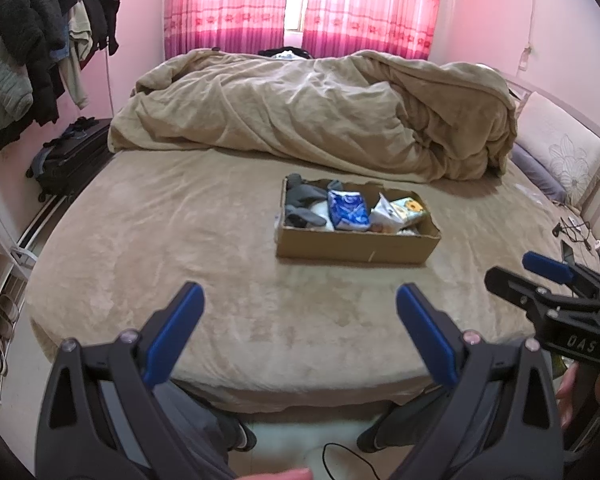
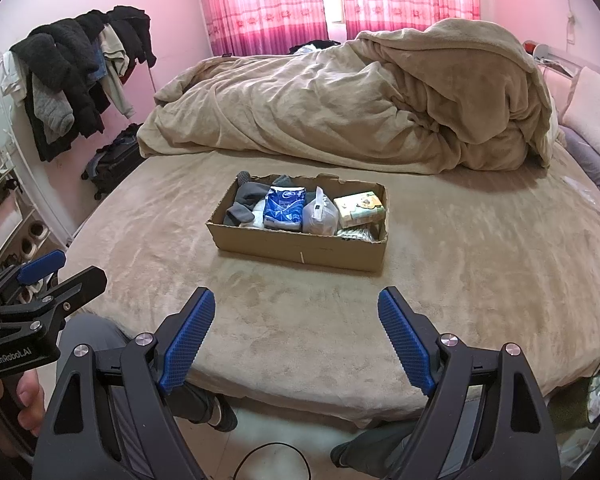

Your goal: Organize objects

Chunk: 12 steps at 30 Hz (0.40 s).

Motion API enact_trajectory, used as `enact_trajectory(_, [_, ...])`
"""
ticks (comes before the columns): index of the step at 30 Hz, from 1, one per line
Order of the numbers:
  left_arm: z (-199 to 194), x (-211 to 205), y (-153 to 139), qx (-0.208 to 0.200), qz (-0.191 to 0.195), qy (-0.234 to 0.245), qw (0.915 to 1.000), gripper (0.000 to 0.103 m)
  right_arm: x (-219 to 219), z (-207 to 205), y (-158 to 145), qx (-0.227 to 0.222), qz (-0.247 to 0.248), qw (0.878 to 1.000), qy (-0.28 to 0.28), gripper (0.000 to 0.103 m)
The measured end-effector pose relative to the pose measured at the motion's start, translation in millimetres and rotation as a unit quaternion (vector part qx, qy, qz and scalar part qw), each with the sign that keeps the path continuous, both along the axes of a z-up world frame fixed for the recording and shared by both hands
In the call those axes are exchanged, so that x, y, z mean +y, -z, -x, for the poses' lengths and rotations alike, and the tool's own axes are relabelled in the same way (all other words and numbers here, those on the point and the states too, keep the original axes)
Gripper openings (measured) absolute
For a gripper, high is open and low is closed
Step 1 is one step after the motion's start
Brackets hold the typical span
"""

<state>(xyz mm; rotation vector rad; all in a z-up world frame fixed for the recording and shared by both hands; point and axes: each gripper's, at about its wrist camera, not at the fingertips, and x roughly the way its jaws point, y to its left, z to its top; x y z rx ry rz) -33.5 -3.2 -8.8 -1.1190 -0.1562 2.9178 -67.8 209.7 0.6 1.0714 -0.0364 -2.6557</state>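
Observation:
A shallow cardboard box [image 1: 352, 246] [image 2: 296, 246] sits in the middle of the tan bed. It holds grey socks [image 1: 302, 200] [image 2: 246, 200], a blue-and-white pack [image 1: 348, 210] [image 2: 284, 208], a clear plastic bag [image 2: 320, 216] and a beige tissue pack [image 1: 410, 208] [image 2: 360, 208]. My left gripper [image 1: 300, 300] is open and empty, hovering over the bed's near edge well short of the box. My right gripper [image 2: 296, 304] is likewise open with nothing between its blue pads. Each gripper shows at the side of the other's view.
A rumpled tan duvet [image 1: 320, 112] [image 2: 360, 112] fills the far half of the bed. Clothes hang on a rack [image 1: 40, 64] at left, above a dark suitcase [image 1: 72, 156]. Pillows [image 1: 560, 156] and cables [image 1: 576, 232] lie at right. The person's feet [image 2: 220, 412] stand on the floor below.

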Motion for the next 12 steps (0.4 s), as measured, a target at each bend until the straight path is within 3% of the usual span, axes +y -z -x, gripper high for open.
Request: enact_trajectory(12, [12.7,-6.6,1.9,0.015,-0.004,-0.003,0.9999,0.098,3.5,7.9,9.0,-0.006,0.0,1.0,0.001,0.086])
